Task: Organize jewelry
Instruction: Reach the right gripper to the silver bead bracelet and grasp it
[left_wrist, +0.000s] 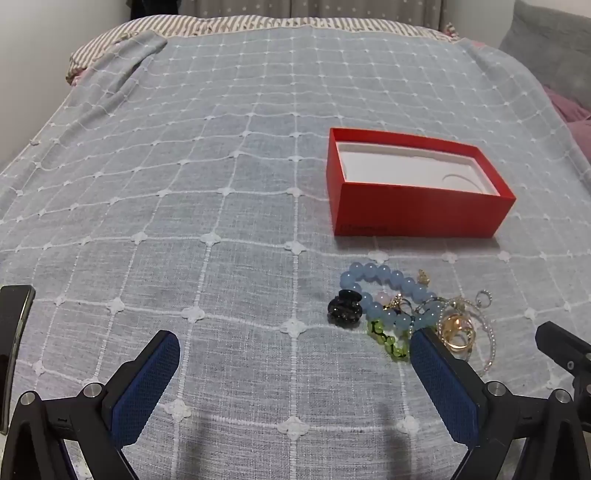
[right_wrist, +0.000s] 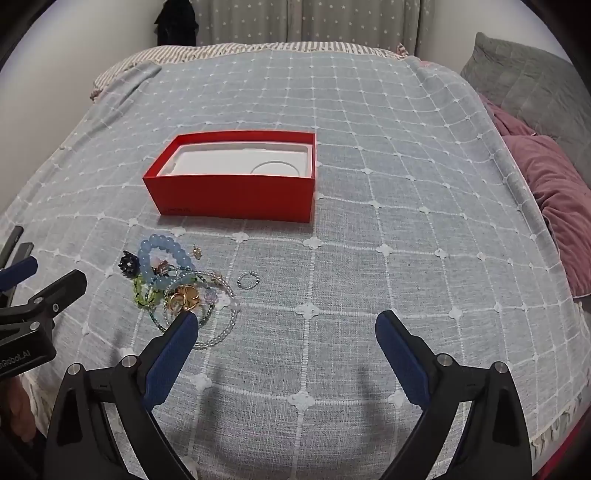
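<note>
An open red box (left_wrist: 417, 206) (right_wrist: 236, 199) with a white lining stands on the bed. In front of it lies a heap of jewelry: a blue bead bracelet (left_wrist: 388, 291) (right_wrist: 166, 254), a black hair claw (left_wrist: 344, 308) (right_wrist: 128, 263), a green bead bracelet (left_wrist: 389, 341) (right_wrist: 142, 293), gold rings (left_wrist: 458, 330) (right_wrist: 183, 297) and clear bead strands (right_wrist: 221, 325). A small ring (right_wrist: 248, 279) lies apart to the right. My left gripper (left_wrist: 295, 347) is open, its right finger beside the heap. My right gripper (right_wrist: 286, 328) is open, its left finger at the heap's near edge. Neither holds anything.
A grey-blue checked bedspread (left_wrist: 184, 184) (right_wrist: 406, 221) covers the bed. Pink and grey pillows (right_wrist: 546, 177) lie at the right. A striped sheet (right_wrist: 221, 50) and a curtain are at the far end. The other gripper's body (right_wrist: 33, 317) shows at the right wrist view's left edge.
</note>
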